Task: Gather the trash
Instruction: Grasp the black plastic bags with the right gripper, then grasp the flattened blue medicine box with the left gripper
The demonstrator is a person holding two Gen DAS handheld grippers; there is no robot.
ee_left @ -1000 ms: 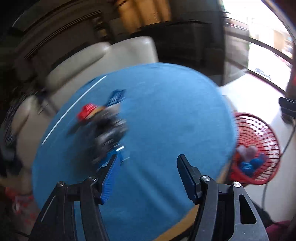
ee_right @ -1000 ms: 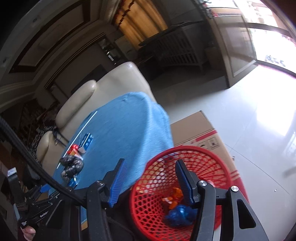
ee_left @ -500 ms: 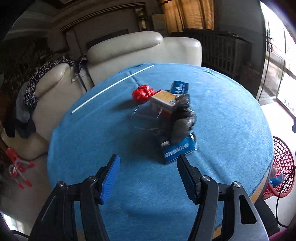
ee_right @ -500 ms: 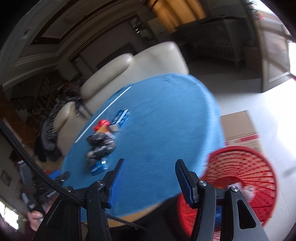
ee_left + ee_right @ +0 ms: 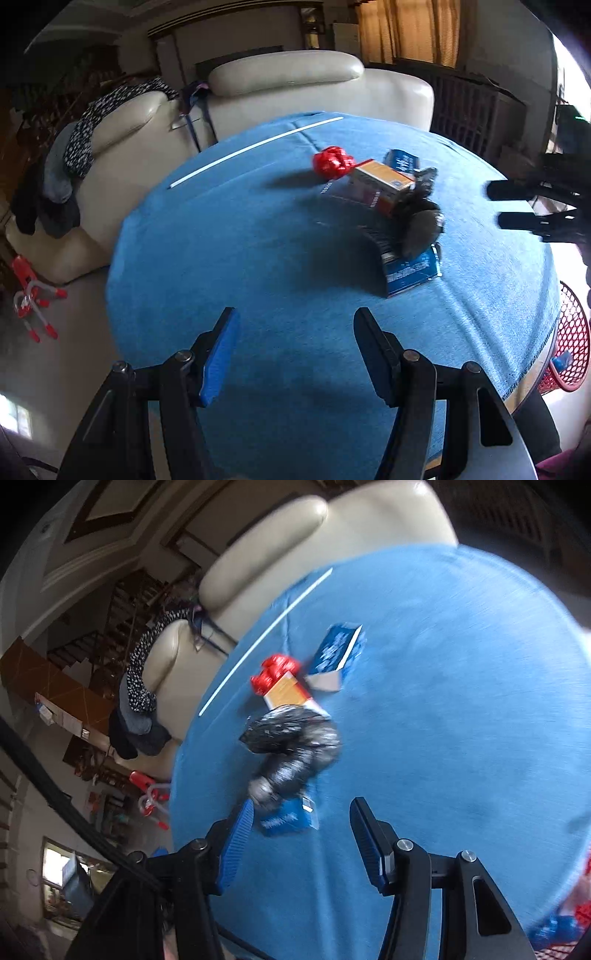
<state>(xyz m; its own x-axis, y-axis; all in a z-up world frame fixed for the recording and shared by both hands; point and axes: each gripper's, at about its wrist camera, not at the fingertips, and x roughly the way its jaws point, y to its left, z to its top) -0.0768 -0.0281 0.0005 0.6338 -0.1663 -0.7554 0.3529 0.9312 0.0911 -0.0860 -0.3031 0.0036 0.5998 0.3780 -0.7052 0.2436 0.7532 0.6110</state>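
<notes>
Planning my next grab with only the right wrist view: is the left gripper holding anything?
Observer: No. The left gripper is open and empty over the cloth.
Operator: Anything hidden by the black bag?
Observer: A dark barcoded strip pokes out beside the black bag, next to the blue box.
Operator: Where's the basket?
Observer: The basket sits low beside the table, on the right gripper side.

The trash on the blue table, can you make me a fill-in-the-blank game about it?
1. The crumpled wrapper beside the orange box is colored ____.
2. The black plastic bag lies on a cloth colored ____.
3. The left gripper has its fingers ____, holding nothing.
4. The red basket stands on the ____, beside the table.

Missing words: red; blue; open; floor
</notes>
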